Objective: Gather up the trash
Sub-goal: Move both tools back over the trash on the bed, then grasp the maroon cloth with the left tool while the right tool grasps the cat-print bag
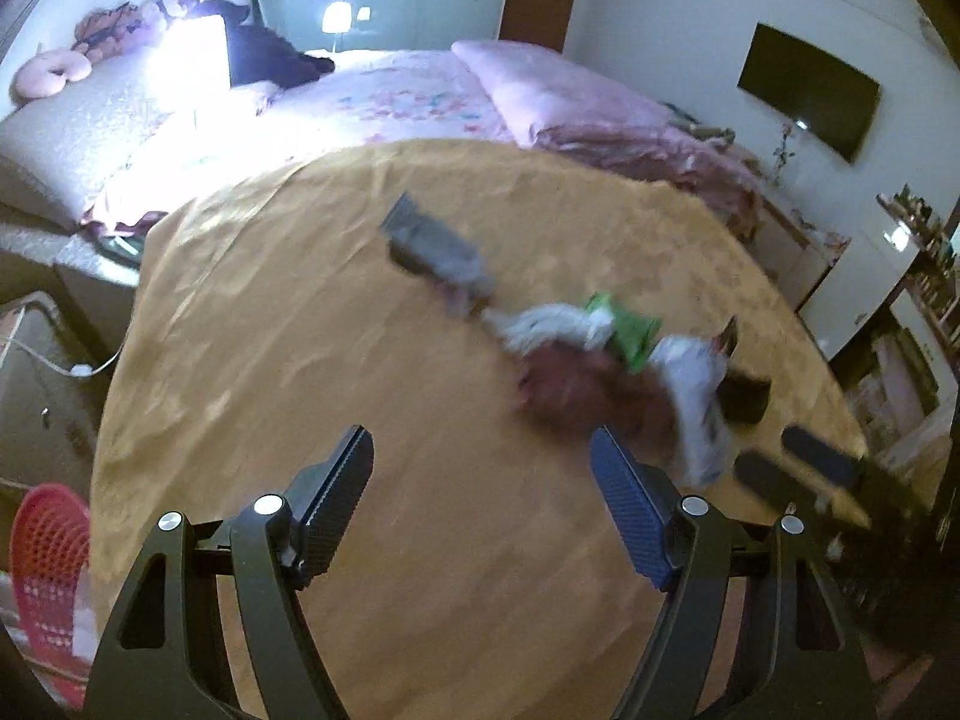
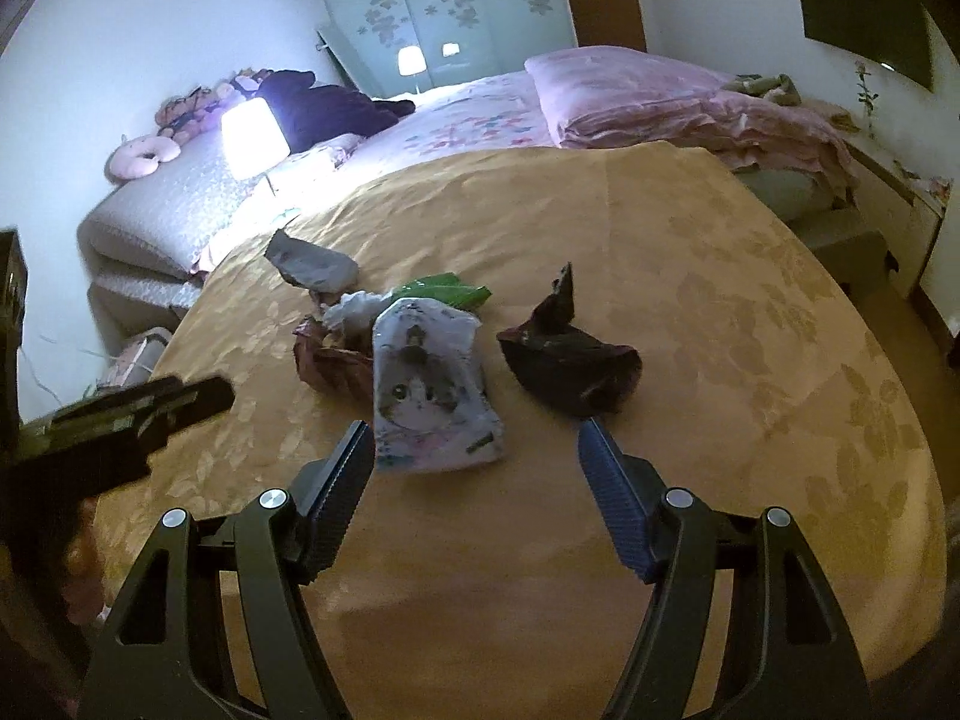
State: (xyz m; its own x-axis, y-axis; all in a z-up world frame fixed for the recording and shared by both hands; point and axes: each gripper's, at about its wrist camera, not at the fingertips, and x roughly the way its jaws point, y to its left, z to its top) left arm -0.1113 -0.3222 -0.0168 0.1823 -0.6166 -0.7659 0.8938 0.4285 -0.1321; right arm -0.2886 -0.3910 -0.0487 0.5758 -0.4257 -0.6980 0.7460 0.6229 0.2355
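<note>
Trash collection from a round worktop [image 2: 750, 312] covered in a gold floral cloth; no piece is yet taken up.

The litter lies in a loose cluster near the middle of the worktop. Taking the cat-print packet [image 2: 429, 384] as landmark: a crumpled maroon wrapper [image 2: 330, 360] touches its left edge, a white crumpled bag [image 2: 354, 309] and a green wrapper [image 2: 447, 291] lie just behind it, a grey pouch [image 2: 312, 267] lies farther behind and to the left, and a dark crumpled wrapper [image 2: 564, 354] sits apart to its right. A red basket [image 1: 51, 558] stands below the worktop edge, well to the left of the packet; it is probably the receptacle.

The right claw [image 2: 477, 450] is released, jaws spread wide, empty, and hangs low over the cloth with the near end of the cat-print packet just ahead of its left finger. The left claw [image 1: 480, 462] is likewise released and empty, held over bare cloth on the near left of the cluster; its view is motion-blurred, so fine detail there cannot be read.

Judged step: first pick, most likely the cat-print packet. To do it well, centre the jaws on the packet's near end, tilt the tips down so one finger slides under the thin film, and close on the packet alone, not the cloth or the maroon wrapper beside it. Light film may slip or drag its neighbours.
</note>
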